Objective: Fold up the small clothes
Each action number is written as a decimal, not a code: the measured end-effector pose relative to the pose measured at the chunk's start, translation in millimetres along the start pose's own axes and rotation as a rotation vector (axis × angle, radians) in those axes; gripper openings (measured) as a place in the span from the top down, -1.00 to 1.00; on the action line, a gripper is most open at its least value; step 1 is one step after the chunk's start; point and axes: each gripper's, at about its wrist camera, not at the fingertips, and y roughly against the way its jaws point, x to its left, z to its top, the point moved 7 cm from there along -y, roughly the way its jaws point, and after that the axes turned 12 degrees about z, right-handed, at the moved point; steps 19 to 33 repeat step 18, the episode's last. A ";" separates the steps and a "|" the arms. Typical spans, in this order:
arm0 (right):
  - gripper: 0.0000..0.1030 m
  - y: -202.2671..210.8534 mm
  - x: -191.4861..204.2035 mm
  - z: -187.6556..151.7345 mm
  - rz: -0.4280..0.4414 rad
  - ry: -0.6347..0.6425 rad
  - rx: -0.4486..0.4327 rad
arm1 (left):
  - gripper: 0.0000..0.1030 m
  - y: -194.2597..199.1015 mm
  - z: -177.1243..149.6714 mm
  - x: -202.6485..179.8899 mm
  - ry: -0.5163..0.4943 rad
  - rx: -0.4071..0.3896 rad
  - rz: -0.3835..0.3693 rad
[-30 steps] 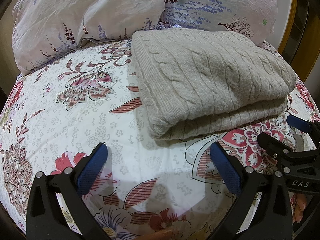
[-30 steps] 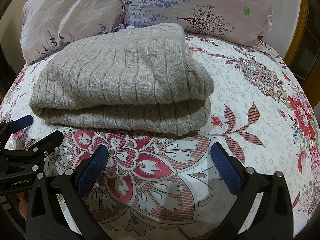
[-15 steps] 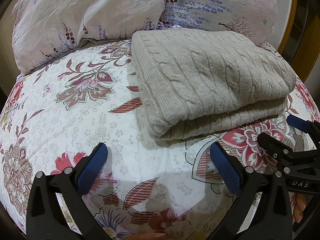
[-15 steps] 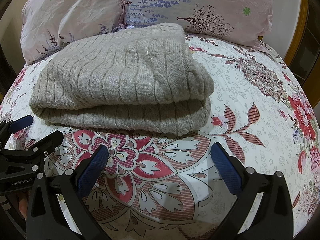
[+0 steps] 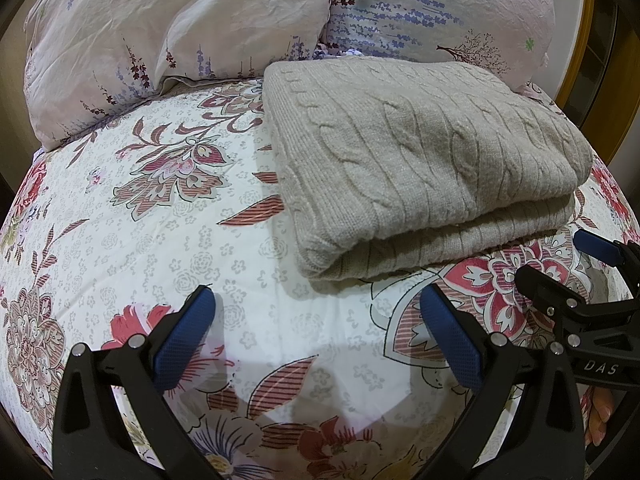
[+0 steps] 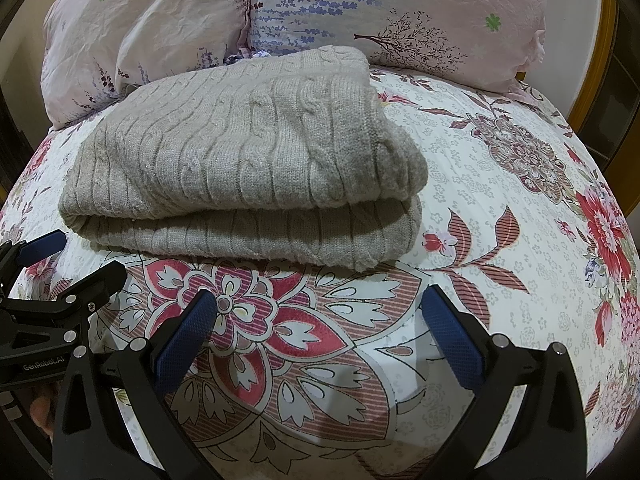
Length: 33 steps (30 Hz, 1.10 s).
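Note:
A beige cable-knit sweater lies folded in a thick rectangle on the floral bedspread; it also shows in the right wrist view. My left gripper is open and empty, just in front of the sweater's near left corner, above the sheet. My right gripper is open and empty, in front of the sweater's folded near edge. The right gripper also shows in the left wrist view at the right edge, and the left gripper shows in the right wrist view at the left edge.
Two pale floral pillows lean at the head of the bed behind the sweater. The floral bedspread extends to the left and to the right. A wooden frame stands at the far right.

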 end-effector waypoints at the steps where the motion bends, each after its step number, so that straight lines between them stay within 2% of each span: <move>1: -0.97 0.1 -0.3 0.0 0.000 0.000 0.000 | -0.97 -0.1 -0.1 0.3 0.000 0.000 0.000; 33: -0.97 -0.1 0.1 0.0 0.000 0.000 0.000 | -0.97 0.4 -0.6 -0.3 0.002 0.000 -0.002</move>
